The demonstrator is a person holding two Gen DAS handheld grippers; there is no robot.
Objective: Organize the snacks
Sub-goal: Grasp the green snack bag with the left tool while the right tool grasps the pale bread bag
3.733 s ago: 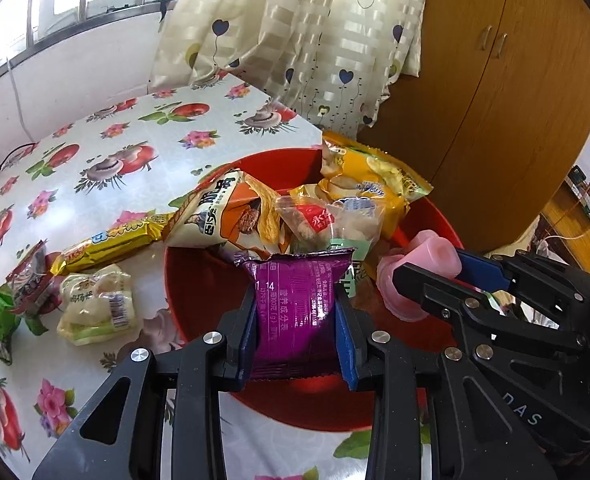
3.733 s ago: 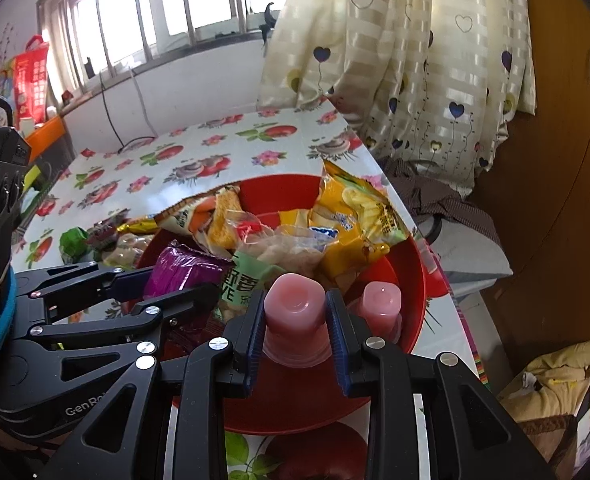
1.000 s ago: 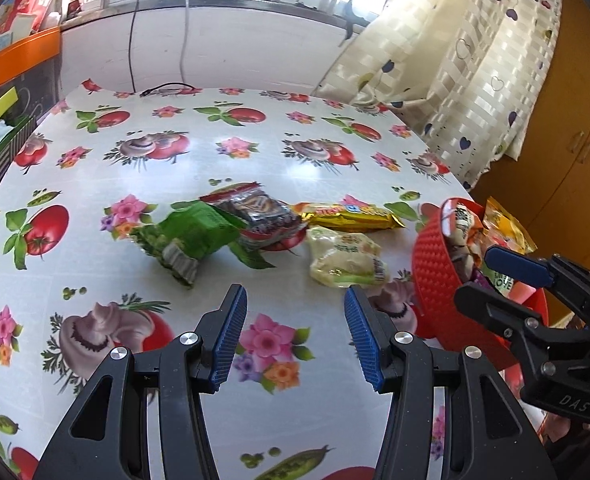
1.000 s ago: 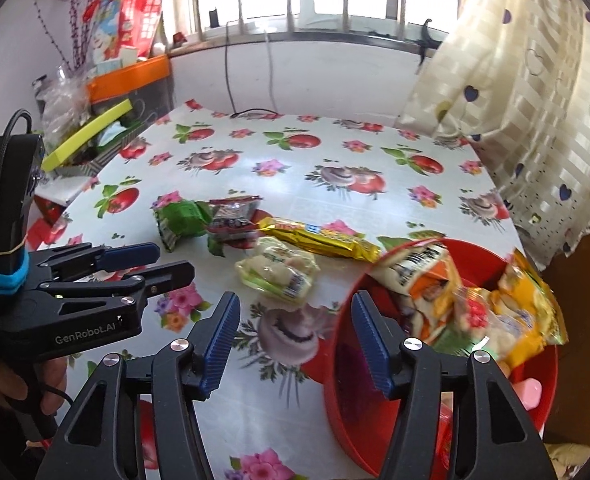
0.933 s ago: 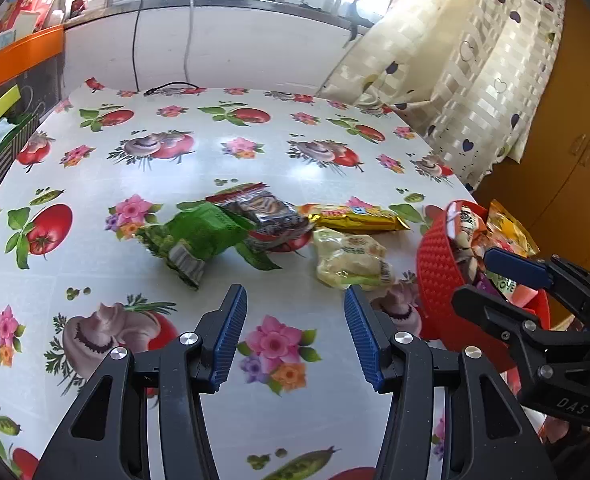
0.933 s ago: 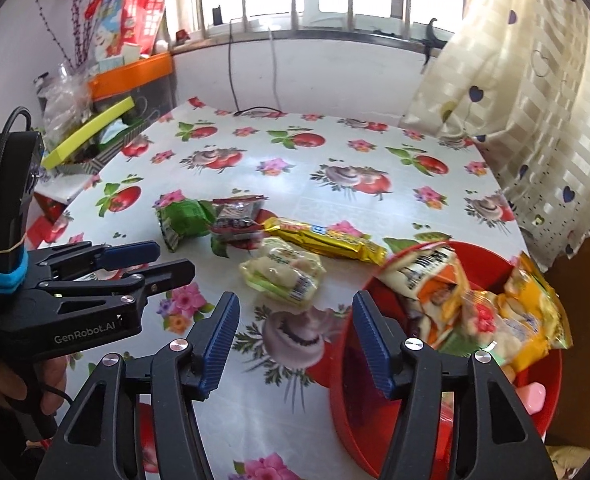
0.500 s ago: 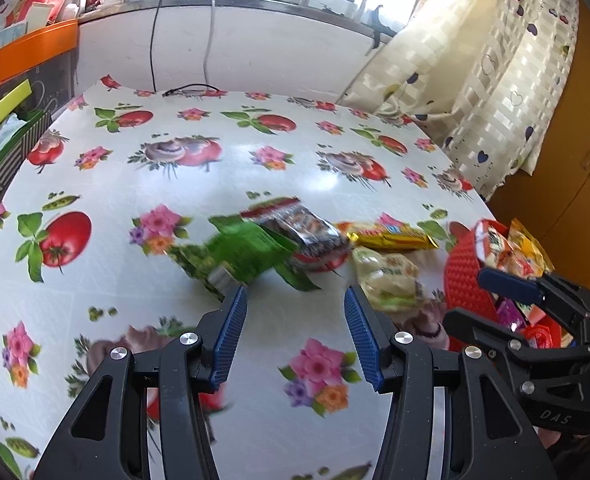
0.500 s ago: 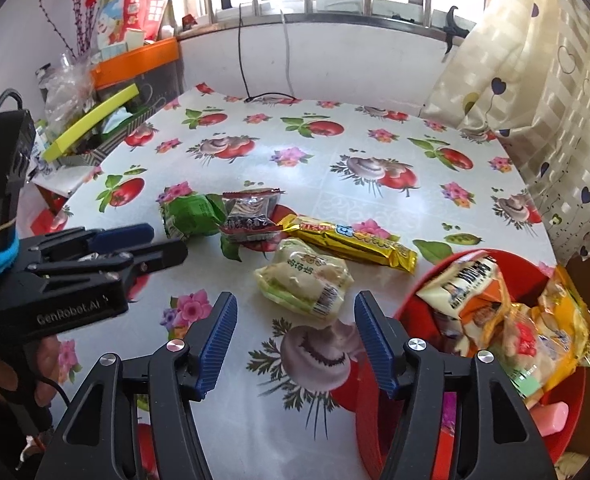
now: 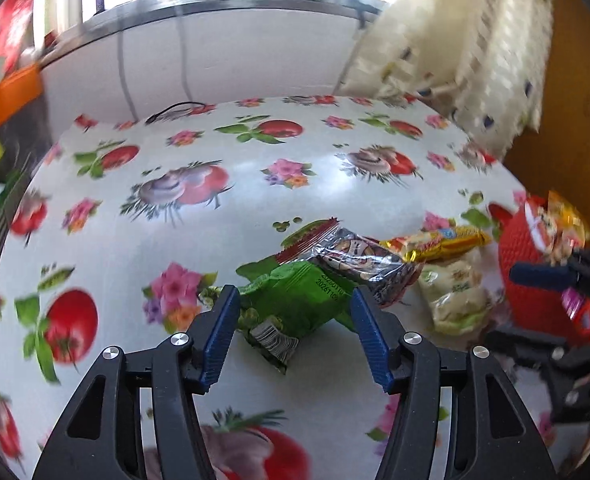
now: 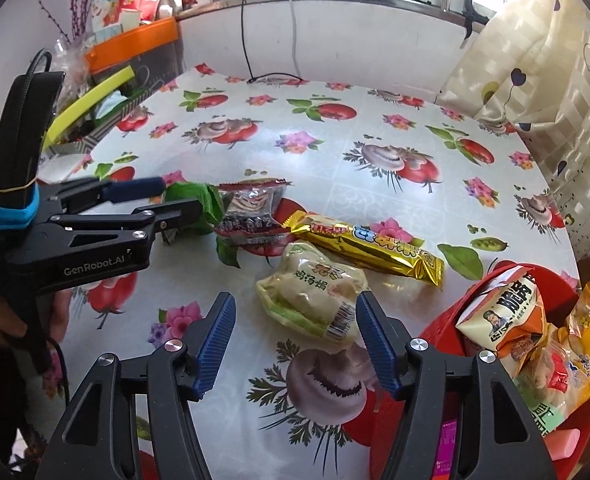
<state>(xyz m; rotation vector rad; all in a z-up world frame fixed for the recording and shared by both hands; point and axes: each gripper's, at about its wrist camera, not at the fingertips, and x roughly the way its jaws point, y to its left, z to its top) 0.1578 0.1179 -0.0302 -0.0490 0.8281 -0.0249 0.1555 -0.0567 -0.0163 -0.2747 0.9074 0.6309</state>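
Left wrist view
Left gripper (image 9: 293,332): jaws opening and wide, pads clear of everything.
Green pack (image 9: 295,304): lies on the table (image 9: 135,240) between the blue fingers (image 9: 219,336), touched by neither.
Silver pack (image 9: 359,258): just behind the green pack, its edge overlapping it.
Gold bar (image 9: 441,240): to the right of the silver pack.
Pale pack (image 9: 457,292): in front of the gold bar, near the red basket (image 9: 523,268).
Right gripper (image 9: 543,304): seen from the side at the right edge, in front of the basket.

Right wrist view
Right gripper (image 10: 295,340): jaws opening and wide, nothing gripped.
Pale pack (image 10: 313,300): on the table (image 10: 375,120) between the fingertips (image 10: 217,330); pads not pressing on it.
Gold bar (image 10: 367,246): behind the pale pack, lying aslant.
Silver pack (image 10: 251,210): left of the gold bar.
Green pack (image 10: 199,204): partly hidden behind the left gripper (image 10: 157,200), whose fingers stand apart.
Basket (image 10: 451,320): at right, holding several packs.
Hand (image 10: 23,320): grasps the left gripper's handle.
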